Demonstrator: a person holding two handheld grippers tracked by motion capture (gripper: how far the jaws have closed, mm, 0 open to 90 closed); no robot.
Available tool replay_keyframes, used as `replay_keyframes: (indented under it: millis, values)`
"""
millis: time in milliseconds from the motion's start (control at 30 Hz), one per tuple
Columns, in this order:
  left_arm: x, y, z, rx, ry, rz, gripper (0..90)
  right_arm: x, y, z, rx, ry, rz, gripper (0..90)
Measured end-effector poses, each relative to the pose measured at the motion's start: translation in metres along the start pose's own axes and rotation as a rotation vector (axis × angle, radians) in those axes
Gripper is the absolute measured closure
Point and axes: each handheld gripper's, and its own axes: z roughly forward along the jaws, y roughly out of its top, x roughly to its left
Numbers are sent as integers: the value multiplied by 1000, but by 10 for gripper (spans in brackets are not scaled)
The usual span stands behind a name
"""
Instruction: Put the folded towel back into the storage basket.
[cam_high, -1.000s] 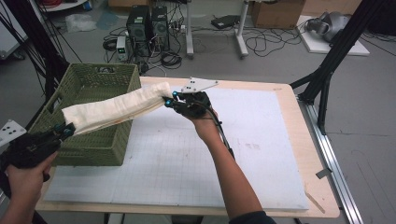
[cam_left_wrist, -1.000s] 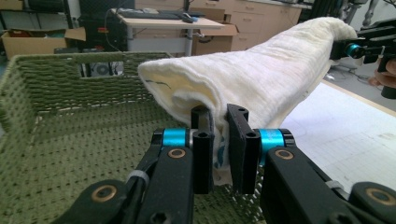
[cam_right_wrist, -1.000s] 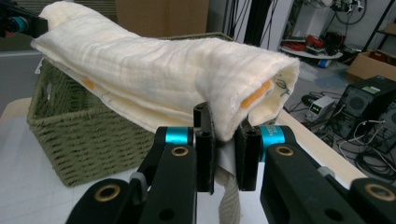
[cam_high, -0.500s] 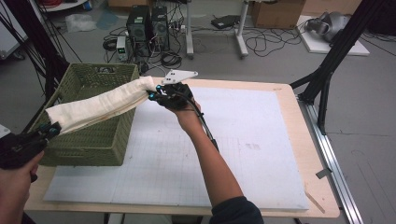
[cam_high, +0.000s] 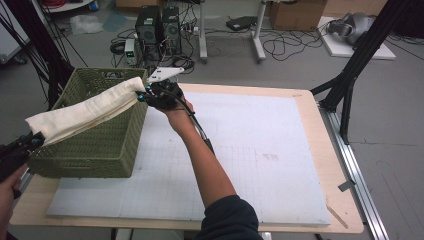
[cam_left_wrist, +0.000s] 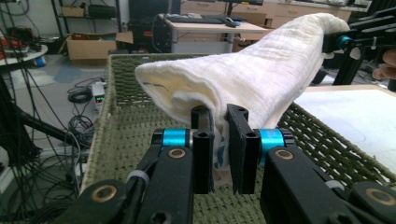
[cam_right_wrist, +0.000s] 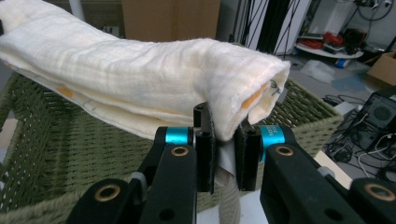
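A folded cream-coloured cloth towel (cam_high: 85, 111) hangs stretched between the two tools, spanning above the green woven rectangular basket (cam_high: 95, 145) that sits at the left side of the pale foam-topped bench (cam_high: 260, 150). The step in hand looks like lowering the towel into that basket.

To do it well, I'd say both ends want to come down together and level, so the fold does not open or slump to one side. The towel lies slantwise over the basket's mouth, so its ends may need bringing in toward each other to clear the rim before either grip lets go. Letting one end go early would likely leave it draped over the wall.

The left tool (cam_left_wrist: 220, 140), at the basket's near left corner in the high view, has its jaws drawn nearly together, with only the thickness of the towel's end between them; the fabric bulges out above the pads. The right tool (cam_right_wrist: 224, 149), at the basket's far right corner, is likewise closed down on the other end, pinching the layered edge where an orange mark shows in the fold. Neither tool touches the basket, as far as I can tell, and the towel rides clear above its floor.
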Motion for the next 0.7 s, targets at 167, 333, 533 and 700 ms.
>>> replay_keyframes:
  millis: [167,333,533,700]
  values:
    - [3,-3,-5,3,14,5,808,1,8,16,-1,0,-2,819]
    - [7,-5,-7,5,22,6,807,1,11,31,19,-10,-2,819]
    - [12,-6,-10,5,32,2,807,3,19,45,25,-18,-8,819]
    - [12,-7,-11,7,35,9,808,3,20,53,40,-29,0,819]
